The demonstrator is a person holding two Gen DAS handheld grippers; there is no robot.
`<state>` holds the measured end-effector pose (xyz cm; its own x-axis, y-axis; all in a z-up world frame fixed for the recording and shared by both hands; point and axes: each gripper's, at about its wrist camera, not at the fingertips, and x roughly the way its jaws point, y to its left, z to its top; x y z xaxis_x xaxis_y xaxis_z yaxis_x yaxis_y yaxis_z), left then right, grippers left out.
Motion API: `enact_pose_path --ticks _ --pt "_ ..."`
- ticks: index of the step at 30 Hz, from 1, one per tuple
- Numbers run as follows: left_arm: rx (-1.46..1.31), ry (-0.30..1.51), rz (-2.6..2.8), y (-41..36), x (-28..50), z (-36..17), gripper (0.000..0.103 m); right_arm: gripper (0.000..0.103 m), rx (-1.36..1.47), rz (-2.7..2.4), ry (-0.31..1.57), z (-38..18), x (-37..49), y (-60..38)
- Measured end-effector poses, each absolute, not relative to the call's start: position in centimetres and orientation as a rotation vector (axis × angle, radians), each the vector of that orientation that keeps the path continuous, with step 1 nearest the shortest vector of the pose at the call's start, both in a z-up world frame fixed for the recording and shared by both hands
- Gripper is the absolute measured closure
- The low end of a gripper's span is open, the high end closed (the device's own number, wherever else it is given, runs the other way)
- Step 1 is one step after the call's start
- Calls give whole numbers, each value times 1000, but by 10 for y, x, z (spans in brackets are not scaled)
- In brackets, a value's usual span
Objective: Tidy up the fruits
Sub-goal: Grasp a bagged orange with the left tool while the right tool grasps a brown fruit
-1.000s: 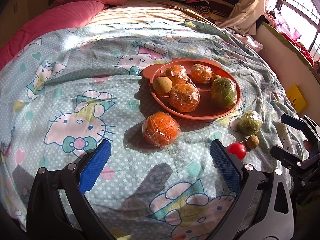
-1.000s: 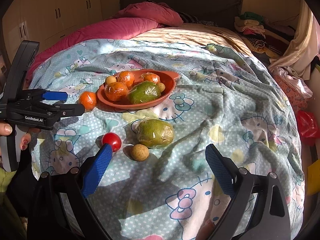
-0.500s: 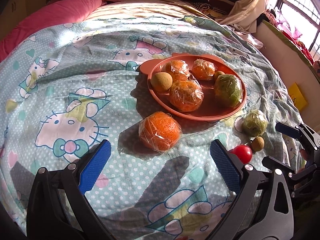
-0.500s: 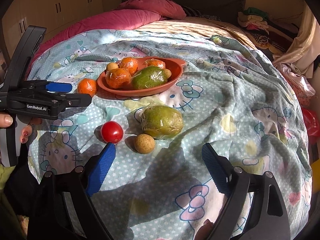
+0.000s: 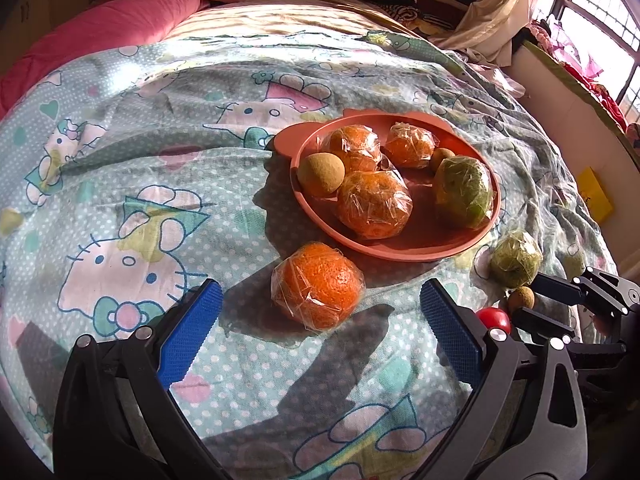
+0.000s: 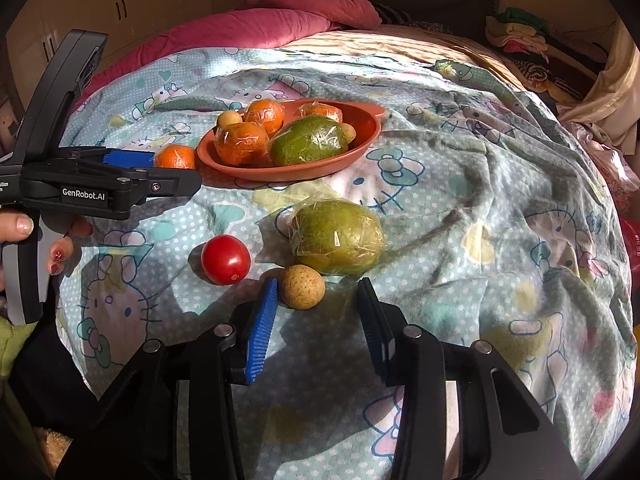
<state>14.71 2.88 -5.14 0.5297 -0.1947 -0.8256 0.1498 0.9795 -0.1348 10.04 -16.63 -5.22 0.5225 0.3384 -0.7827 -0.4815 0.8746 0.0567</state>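
Open bedspread (image 6: pixel 500 208) lies right of the wrapped green fruit (image 6: pixel 338 236). The tomato (image 6: pixel 225 259) crowds the tan ball's (image 6: pixel 302 286) left side.

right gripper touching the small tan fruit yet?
Cannot tell. In the right wrist view the right gripper has been closing; its left pad sits against the tan fruit with no clear gap, the other pad stands clear.

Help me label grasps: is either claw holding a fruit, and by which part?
Nothing is held yet. The right claw has just been closing its jaws, the small brown fruit between their tips, a gap beside one pad. The left claw is open and empty.
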Motion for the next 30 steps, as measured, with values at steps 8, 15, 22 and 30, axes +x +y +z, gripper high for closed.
enact_pose_path --ticks 8,15,22,30 --pt "-53 982 -223 30 149 -51 34 71 -174 502 899 -55 103 -164" --pt "-52 976 -236 32 150 -51 66 81 -169 525 904 -55 102 -162" --pt "-60 978 -249 33 150 -49 67 81 -153 534 905 -54 101 -164" --pt "-61 973 -266 32 143 -40 68 81 -115 544 872 -36 97 -173"
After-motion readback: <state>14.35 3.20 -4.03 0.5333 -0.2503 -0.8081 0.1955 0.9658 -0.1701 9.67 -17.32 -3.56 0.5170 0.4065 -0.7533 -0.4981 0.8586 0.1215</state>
